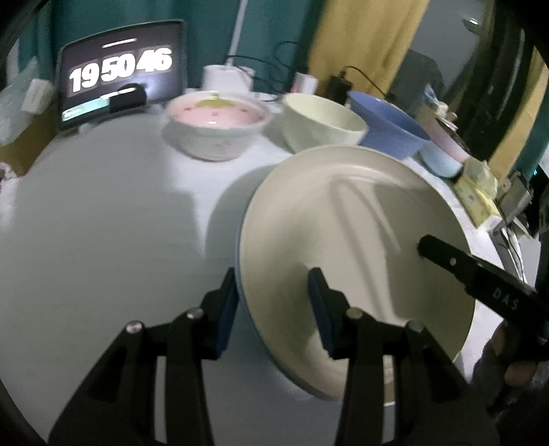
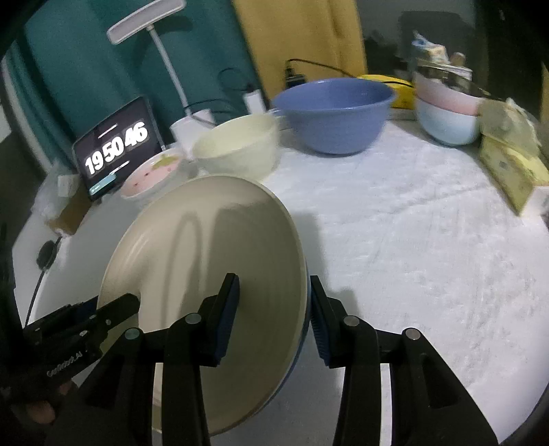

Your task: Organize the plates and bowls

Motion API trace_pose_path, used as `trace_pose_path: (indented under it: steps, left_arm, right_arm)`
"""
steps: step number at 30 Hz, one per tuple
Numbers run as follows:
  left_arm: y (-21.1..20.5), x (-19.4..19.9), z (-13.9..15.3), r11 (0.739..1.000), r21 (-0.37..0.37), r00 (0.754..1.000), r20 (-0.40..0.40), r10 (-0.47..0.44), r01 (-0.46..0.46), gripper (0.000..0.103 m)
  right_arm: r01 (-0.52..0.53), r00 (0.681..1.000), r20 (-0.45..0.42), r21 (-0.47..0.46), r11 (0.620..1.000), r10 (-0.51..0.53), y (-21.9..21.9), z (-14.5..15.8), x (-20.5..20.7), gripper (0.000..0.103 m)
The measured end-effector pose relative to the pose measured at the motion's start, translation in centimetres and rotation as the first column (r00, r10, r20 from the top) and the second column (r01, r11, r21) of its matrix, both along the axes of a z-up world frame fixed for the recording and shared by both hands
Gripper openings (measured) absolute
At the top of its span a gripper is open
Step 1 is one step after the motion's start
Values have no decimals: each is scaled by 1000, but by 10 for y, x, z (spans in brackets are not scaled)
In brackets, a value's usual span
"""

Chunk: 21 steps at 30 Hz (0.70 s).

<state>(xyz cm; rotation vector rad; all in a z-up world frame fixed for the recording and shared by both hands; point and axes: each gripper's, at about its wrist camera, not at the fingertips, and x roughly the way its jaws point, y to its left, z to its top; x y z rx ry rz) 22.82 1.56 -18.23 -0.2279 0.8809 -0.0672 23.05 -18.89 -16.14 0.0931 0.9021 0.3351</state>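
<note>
Cream bowl [image 2: 240,144] and blue bowl [image 2: 334,113] stand behind the gripped plate [image 2: 212,260].

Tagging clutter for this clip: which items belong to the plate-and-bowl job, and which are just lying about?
Job: cream plate, strawberry bowl, cream bowl, blue bowl, stacked pink and pale-blue bowls.

Lying about: clock tablet, desk lamp, charger, yellow tissue box.

Glossy cream plate [image 1: 357,240] – smooth, rough white tablecloth [image 2: 411,247]
</note>
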Motion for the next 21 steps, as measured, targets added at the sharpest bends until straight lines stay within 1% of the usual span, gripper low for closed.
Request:
trace_pose_path:
  steps: [5, 8, 11, 13, 18, 21]
  left_arm:
    - [28, -6, -1, 999, 1, 999, -2, 52, -52, 42]
    - [41, -11, -2, 998, -4, 998, 0, 70, -70, 42]
    - [54, -15, -1, 996, 2, 996, 10, 91, -91, 42]
    - [61, -15, -4, 995, 3, 995, -2, 97, -97, 42]
    - [71, -16, -12, 994, -10, 994, -19, 109, -109, 42]
    - [69, -16, -12, 995, 16, 995, -5, 103, -102, 42]
  right_arm:
    - [-44, 999, -16, -4, 999, 44, 27, -3, 3, 42]
    - [-65, 998, -23, -17, 998, 65, 41, -6, 2, 43]
    - [-78, 996, -41, -7, 997, 78, 52, -11, 2, 43]
    - [-86, 995, -48, -17, 996, 85, 60, -14, 2, 43]
    - [-95, 993, -68, -28, 995, 93, 71, -20, 6, 43]
    - [-88, 994, -75, -38, 995, 85, 72, -24, 7, 44]
